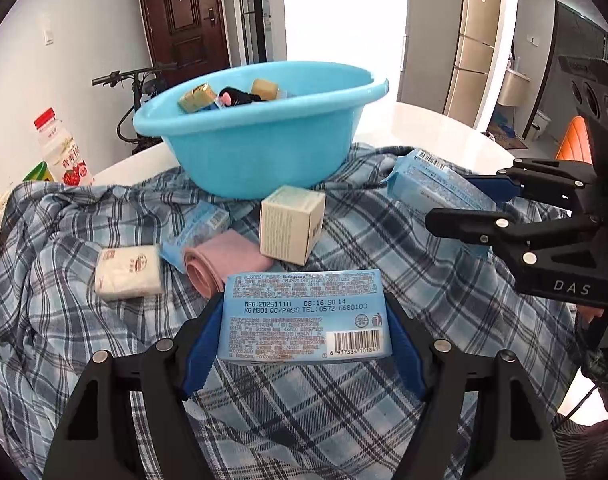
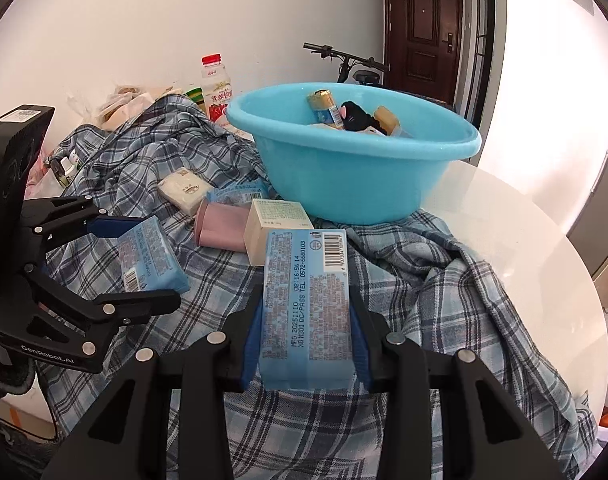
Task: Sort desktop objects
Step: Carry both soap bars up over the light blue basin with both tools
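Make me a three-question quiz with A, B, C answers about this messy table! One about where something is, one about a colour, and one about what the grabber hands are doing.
1. Where does the cream box stand?
A. Inside the basin
B. On the plaid cloth in front of the basin
C. On the floor

2. What colour is the basin?
A. Light blue
B. Red
C. Green

3. What are the two grippers doing?
A. Both empty
B. Only one holds something
C. Each holds a blue wipes pack

Answers:
1 B, it sits on the cloth just before the basin.
2 A, its wall is light blue.
3 C, the left gripper clamps the left pack, the right gripper the right pack.
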`<state>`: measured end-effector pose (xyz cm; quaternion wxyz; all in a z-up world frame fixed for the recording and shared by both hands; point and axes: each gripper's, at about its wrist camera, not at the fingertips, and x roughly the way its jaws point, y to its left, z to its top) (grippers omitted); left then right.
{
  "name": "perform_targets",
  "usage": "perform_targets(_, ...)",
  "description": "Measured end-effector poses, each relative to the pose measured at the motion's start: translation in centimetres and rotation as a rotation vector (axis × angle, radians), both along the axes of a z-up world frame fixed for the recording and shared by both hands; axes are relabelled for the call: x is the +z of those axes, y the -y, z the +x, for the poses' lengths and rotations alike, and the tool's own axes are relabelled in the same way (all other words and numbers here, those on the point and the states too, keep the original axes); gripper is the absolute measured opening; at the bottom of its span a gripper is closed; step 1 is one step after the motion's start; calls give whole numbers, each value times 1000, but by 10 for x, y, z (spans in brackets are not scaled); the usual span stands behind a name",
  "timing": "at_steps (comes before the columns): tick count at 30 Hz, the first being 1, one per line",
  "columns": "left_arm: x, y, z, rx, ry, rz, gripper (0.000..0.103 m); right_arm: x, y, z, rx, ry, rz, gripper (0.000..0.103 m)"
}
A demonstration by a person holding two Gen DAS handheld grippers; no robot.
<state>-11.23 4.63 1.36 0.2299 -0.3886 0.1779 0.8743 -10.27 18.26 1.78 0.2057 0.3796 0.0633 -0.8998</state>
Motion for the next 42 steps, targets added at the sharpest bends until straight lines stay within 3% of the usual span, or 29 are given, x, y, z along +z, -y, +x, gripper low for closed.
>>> perform_targets(13,26,-6,4,-35,-31,39,77,32,3,10,9,-84,-22,37)
perform_targets(42,62,-20,7,-87,-143,8,77,72,2,6,34,-181,-39,37)
